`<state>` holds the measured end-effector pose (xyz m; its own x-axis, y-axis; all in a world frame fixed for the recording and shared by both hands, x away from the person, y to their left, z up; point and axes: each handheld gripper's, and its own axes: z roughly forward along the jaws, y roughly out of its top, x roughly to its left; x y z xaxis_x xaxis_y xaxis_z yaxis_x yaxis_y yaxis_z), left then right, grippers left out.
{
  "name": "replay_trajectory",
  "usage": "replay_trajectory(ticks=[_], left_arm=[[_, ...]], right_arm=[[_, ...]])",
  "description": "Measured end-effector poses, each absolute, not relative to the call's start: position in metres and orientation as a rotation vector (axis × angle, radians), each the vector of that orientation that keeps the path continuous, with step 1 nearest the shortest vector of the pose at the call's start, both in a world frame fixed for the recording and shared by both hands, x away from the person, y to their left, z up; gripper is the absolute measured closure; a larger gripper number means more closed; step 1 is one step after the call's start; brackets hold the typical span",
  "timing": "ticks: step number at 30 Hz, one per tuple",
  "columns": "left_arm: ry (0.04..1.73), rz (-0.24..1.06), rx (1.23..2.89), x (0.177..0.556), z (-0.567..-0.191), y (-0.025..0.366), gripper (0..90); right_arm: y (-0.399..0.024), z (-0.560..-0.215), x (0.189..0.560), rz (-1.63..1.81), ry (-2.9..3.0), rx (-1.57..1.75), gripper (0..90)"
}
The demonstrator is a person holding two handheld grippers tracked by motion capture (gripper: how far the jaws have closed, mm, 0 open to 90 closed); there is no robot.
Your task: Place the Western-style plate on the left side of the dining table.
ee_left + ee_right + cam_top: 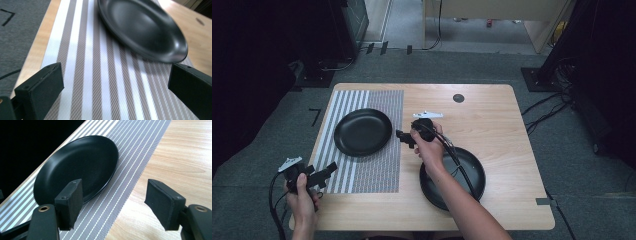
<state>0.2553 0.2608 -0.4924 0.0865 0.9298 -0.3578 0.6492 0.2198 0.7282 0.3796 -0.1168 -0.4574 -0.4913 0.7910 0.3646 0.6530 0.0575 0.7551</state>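
Both hand-held grippers hovering, jaws apart, empty: left [331, 167] over mat [382, 165], right [400, 135] facing plate [363, 132]. Likely approach step; next needing rim grasp.

Even, soft light, dark room edges (high view), motion blur on the black plate [142, 30].

A light wooden desk [492, 125] is standing on grey carpet [572, 165]. Dark equipment is looming at the far left and right, cables [544, 110] are trailing across the floor on the right, and a pale wooden cabinet [492, 10] is sitting far behind.
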Motion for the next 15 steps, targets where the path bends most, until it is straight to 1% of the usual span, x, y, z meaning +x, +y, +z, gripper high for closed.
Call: replay_trajectory(ticks=[5, 10, 15], left_arm=[[1.602, 0.511, 1.597, 0.237, -0.496, 0.258, 0.0], [1.597, 0.51, 1.683, 0.236, -0.508, 0.26, 0.0], [1.594, 0.486, 1.684, 0.238, -0.513, 0.261, 0.0]], right_arm=[[-0.126, -0.453, 0.372, 1.439, 2.165, 1.487, 29.7], [-0.138, -0.454, 0.364, 1.439, 2.141, 1.466, 29.5], [-0.152, -0.457, 0.353, 1.434, 2.13, 1.445, 29.1]])
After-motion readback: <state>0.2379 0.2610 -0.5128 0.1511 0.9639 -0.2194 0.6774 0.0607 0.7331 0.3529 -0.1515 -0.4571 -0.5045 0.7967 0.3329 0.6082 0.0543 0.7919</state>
